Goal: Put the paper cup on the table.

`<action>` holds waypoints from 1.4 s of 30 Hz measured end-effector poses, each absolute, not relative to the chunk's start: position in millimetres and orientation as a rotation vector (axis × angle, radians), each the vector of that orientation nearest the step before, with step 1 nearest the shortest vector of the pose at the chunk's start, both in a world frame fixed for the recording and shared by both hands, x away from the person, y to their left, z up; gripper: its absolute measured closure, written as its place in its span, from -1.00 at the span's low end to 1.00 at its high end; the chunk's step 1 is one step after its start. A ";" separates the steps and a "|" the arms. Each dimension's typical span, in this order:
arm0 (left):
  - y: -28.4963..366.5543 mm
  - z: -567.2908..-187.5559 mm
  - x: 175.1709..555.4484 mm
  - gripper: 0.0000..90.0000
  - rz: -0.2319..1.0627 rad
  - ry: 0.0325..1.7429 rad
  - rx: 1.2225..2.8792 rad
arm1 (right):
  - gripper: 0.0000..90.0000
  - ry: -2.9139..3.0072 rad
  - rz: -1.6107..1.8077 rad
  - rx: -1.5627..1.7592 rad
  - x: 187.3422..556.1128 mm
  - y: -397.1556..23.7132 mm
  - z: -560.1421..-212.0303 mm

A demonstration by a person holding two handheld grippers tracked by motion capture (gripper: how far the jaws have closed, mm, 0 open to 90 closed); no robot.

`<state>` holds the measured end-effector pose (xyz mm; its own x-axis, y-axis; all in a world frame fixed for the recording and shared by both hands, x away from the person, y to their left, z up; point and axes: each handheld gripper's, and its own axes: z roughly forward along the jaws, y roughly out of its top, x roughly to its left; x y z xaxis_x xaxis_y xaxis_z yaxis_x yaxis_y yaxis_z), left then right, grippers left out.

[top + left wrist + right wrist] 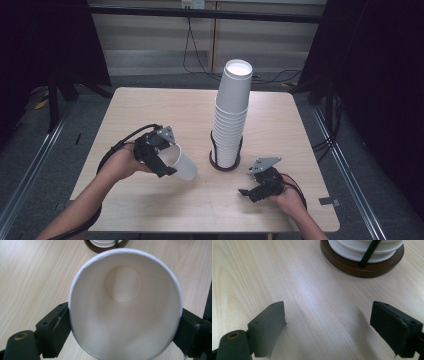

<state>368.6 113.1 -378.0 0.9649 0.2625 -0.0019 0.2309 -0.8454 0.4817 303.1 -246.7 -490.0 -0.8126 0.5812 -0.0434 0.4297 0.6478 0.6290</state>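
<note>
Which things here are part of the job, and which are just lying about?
In the job: cup held in the left tongs; cup stack on its brown base; right tongs, open with nothing between them.

Lying about: cables on the floor behind the table.

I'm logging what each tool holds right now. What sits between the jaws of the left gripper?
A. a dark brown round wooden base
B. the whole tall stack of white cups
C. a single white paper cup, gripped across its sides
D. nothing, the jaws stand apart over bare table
C: in the left gripper view the black jaws of the left gripper press on both sides of the single white paper cup, whose open mouth faces the camera.
</note>
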 end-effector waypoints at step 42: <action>121.7 -391.0 381.1 -0.76 0.092 0.457 2.661 | -0.75 2.519 1.041 0.922 300.9 -261.1 -503.5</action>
<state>381.1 121.7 -391.0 0.9433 0.3320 -0.0079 0.3028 -0.8501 0.4309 300.9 -261.1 -503.5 -0.7637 0.6456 -0.0009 0.4568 0.5413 0.7060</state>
